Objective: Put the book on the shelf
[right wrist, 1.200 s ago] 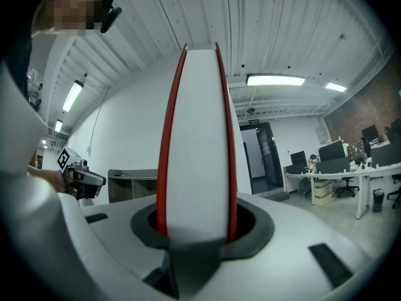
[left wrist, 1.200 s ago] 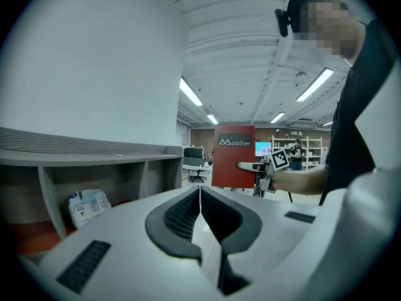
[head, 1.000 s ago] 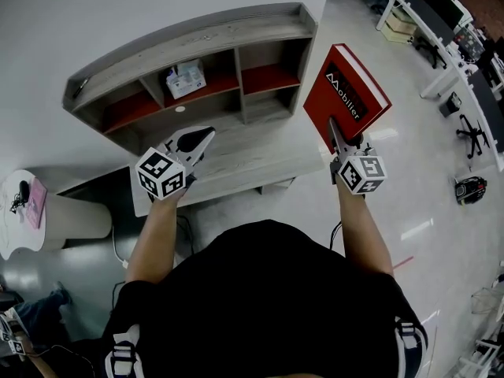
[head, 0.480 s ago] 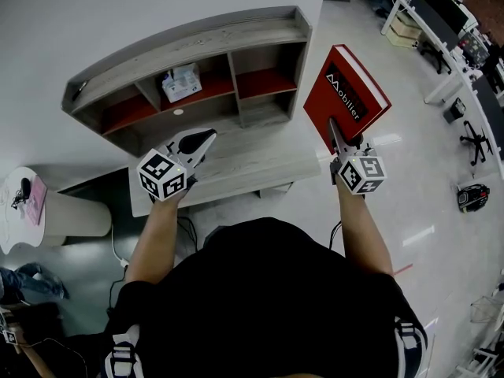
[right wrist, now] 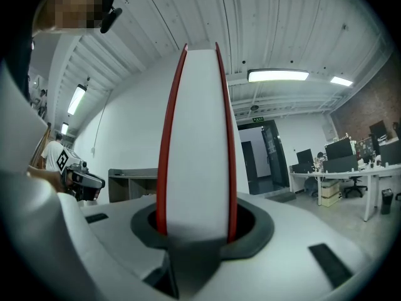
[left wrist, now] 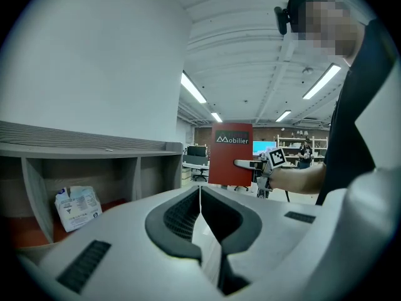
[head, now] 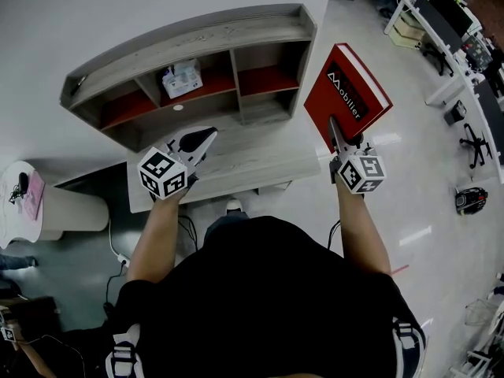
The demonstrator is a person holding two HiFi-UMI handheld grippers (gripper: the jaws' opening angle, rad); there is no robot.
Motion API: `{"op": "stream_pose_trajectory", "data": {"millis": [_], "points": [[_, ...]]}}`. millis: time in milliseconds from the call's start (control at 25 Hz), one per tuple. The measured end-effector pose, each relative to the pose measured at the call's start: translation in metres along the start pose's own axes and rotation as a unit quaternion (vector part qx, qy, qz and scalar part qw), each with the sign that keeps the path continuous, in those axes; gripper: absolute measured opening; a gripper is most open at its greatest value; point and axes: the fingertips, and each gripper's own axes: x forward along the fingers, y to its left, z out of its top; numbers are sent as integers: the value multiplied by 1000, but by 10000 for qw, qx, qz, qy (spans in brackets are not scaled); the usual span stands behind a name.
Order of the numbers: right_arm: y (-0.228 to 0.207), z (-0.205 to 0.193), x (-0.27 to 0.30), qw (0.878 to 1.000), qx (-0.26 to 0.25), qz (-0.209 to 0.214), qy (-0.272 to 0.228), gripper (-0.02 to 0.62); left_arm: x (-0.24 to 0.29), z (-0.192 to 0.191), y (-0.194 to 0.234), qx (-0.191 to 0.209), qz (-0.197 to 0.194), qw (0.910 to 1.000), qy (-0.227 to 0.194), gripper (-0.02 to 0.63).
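The red book (head: 346,93) with white lettering stands upright in the air, right of the shelf unit (head: 189,46). My right gripper (head: 338,135) is shut on its lower edge. In the right gripper view the book (right wrist: 195,137) shows edge-on, white pages between red covers, clamped in the right gripper (right wrist: 195,227). My left gripper (head: 198,142) hovers shut and empty over the desk top (head: 252,160) below the shelf. In the left gripper view the left gripper (left wrist: 200,196) has its jaws together, with the book (left wrist: 232,152) ahead and the shelf (left wrist: 94,149) to the left.
A white packet (head: 181,79) lies in the shelf's middle compartment; the compartment to its right holds nothing. A round white table (head: 20,219) stands at the left. Office desks and chairs (head: 441,30) fill the far right, and a small dark machine (head: 470,199) sits on the floor.
Both grippers and the book keep almost the same place. A shoe tip now shows under the desk's front edge.
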Motion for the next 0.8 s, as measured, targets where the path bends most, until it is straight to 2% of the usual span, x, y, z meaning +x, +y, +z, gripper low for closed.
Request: {"op": "stream_pose_trajectory", "data": {"millis": [680, 800], "points": [[-5, -4, 17, 9998, 47, -205, 42, 164, 14, 2, 27, -33, -176, 9998, -6, 23], [-5, -4, 36, 9997, 50, -241, 50, 164, 18, 4, 46, -54, -208, 9998, 10, 23]]}}
